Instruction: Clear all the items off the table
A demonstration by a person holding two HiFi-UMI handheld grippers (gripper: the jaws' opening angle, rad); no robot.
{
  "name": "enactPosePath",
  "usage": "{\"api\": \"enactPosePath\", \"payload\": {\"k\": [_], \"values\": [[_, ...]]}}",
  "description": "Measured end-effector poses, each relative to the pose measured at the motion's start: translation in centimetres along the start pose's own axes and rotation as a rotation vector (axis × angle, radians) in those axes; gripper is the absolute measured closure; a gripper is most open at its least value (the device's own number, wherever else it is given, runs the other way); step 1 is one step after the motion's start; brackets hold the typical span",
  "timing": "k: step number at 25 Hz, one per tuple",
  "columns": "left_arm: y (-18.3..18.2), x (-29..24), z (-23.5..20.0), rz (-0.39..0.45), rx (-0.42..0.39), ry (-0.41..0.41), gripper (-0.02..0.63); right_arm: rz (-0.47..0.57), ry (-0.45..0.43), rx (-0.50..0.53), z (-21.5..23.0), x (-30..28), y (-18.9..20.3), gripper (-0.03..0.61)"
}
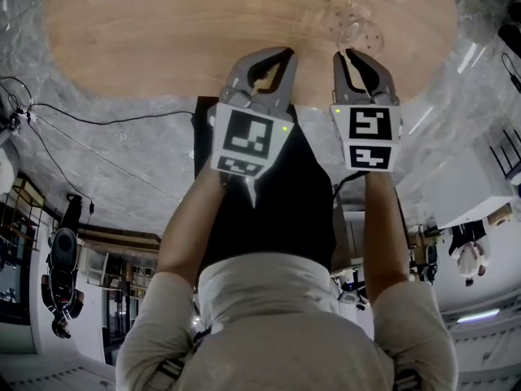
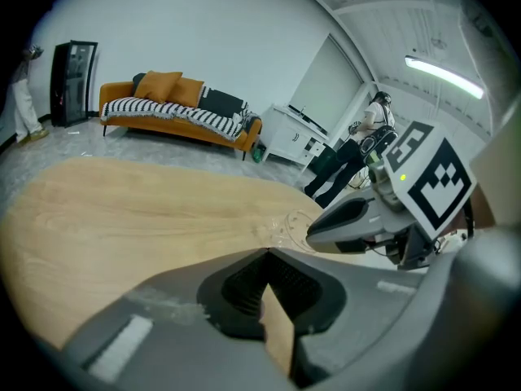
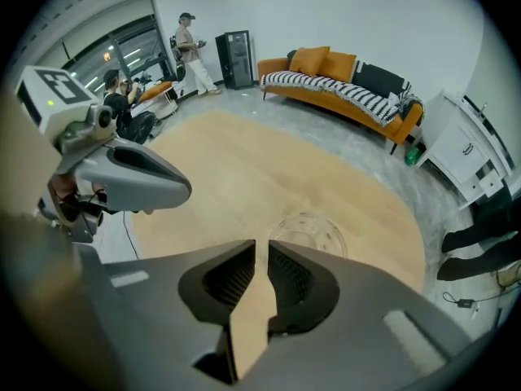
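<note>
Currently I have both forearms stretched straight ahead in the head view, the left forearm (image 1: pixel 191 226) rising from the lower left and the right forearm (image 1: pixel 383 226) running up the right of centre, roughly parallel. Each ends in a marker cube facing the camera, with the jaws pointing toward the top of the frame, over the near edge of the wooden worktop (image 1: pixel 203 31).

In its own view the left hand-held gripper (image 1: pixel 288 51) (image 2: pixel 267 252) has its jaws pressed tip to tip, with nothing between them and only bare worktop (image 2: pixel 122 210) ahead.

On the other side, the right hand-held gripper (image 1: pixel 342 54) (image 3: pixel 261 244) is drawn in to a narrow slit, and the worktop (image 3: pixel 244 161) shows through the gap.

Upper right of centre in the head view, a clear glass (image 1: pixel 360 32) sits on the wood near the worktop's near edge. It is just beyond the right jaw tips and slightly to their right. In the right gripper view the glass (image 3: pixel 309 230) shows just above the jaws, right of the slit, its near edge meeting the tips. I cannot make out whether the rim is pinched in the slit. From the left gripper view the glass (image 2: pixel 289 226) lies right of centre, at the tip of the right hand-held gripper.
</note>
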State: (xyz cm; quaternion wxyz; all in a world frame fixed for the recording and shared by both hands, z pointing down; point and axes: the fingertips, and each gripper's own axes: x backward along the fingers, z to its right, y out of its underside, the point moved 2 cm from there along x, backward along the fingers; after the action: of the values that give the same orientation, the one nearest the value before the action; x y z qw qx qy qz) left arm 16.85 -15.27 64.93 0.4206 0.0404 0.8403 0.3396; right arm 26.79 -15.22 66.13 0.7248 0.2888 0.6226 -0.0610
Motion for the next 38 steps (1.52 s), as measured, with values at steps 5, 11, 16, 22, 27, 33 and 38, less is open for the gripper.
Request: {"api": "enactPosePath", "payload": {"k": [5,11,16,22,27,33,38], "values": [[0.6,-0.3,-0.9,-0.006,0.008,-0.003,0.592,-0.031,0.004,0.029,0.0,-1.2,0.4,0.522],[0.7,-0.2,-1.0,-0.007,0.024,-0.003,0.592,-0.071,-0.011,0.039,-0.1,-2.1,0.8,0.522],[1.2,-0.1,-0.9,-0.013,0.030,0.005,0.592,-0.124,-0.013,0.084,-0.2,-3.2,1.3,0.522],[1.8,0.2,-1.3,-0.013,0.053,-0.005,0.592,-0.161,0.004,0.122,-0.2,-4.0,1.5,0.523],[1.8,0.5,-1.8,-0.009,0.068,-0.009,0.592,-0.192,0.017,0.145,0.1,-4.5,1.5,0.525],[2.8,1.0,-2.6,-0.017,0.089,-0.016,0.592,-0.229,0.019,0.165,0.0,-5.2,1.7,0.529],[2.7,1.1,-3.3,-0.008,0.105,-0.029,0.592,-0.259,0.029,0.168,0.3,-5.6,1.6,0.528]]}}
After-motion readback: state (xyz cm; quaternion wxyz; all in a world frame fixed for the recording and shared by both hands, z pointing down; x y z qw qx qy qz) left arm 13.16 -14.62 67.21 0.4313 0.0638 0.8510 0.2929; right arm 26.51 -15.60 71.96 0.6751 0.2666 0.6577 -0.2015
